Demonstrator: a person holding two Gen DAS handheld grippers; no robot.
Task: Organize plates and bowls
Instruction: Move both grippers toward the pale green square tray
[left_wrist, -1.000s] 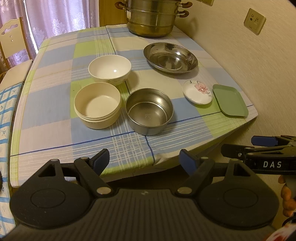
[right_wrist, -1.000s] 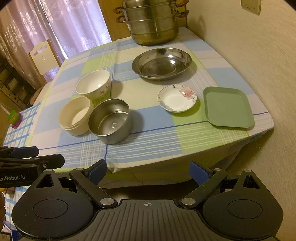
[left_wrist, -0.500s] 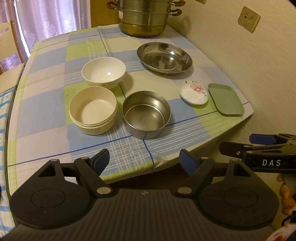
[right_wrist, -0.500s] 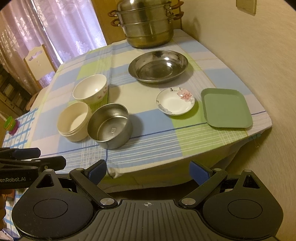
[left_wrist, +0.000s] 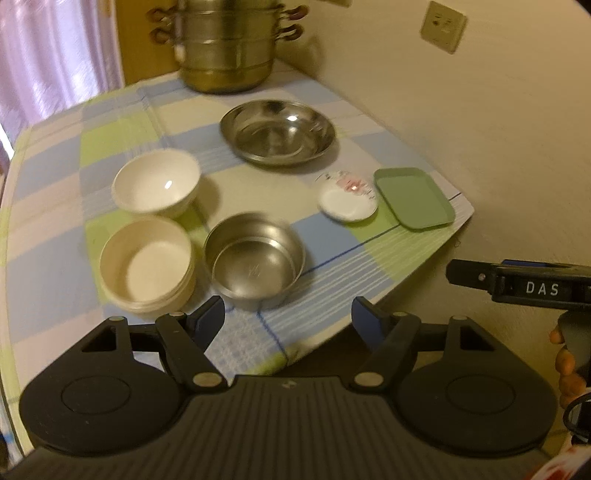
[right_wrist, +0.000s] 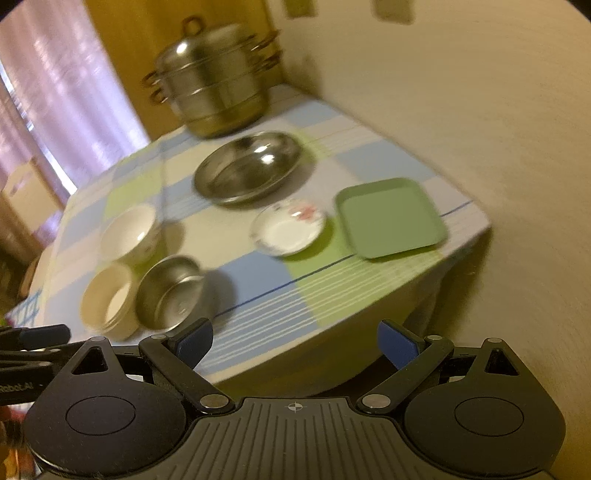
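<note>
the left gripper (left_wrist: 288, 317) has its jaws spread apart with nothing between them, though they have just been closing a little; its blue fingertips (left_wrist: 208, 319) hang over the near edge of the table (left_wrist: 48, 273). the right gripper (right_wrist: 295, 341) is also released and empty, held off the table's near corner.

just beyond the left gripper sits a steel bowl (left_wrist: 255, 260), with a cream bowl (left_wrist: 147, 264) touching or just beside it on the left. behind the cream one stands a white bowl (left_wrist: 157, 182). a wide steel plate (left_wrist: 277, 136) lies farther back, near the middle of the checked tablecloth. toward the right edge a small flowered plate (left_wrist: 347, 201) rests just beside a green square plate (left_wrist: 413, 197); whether they touch is unclear through the blur. all the dishes sit separately, none stacked.

a tiered steel steamer pot (left_wrist: 229, 44) stands at the far end by the wall. purple curtains (right_wrist: 48, 110) hang at left.
</note>
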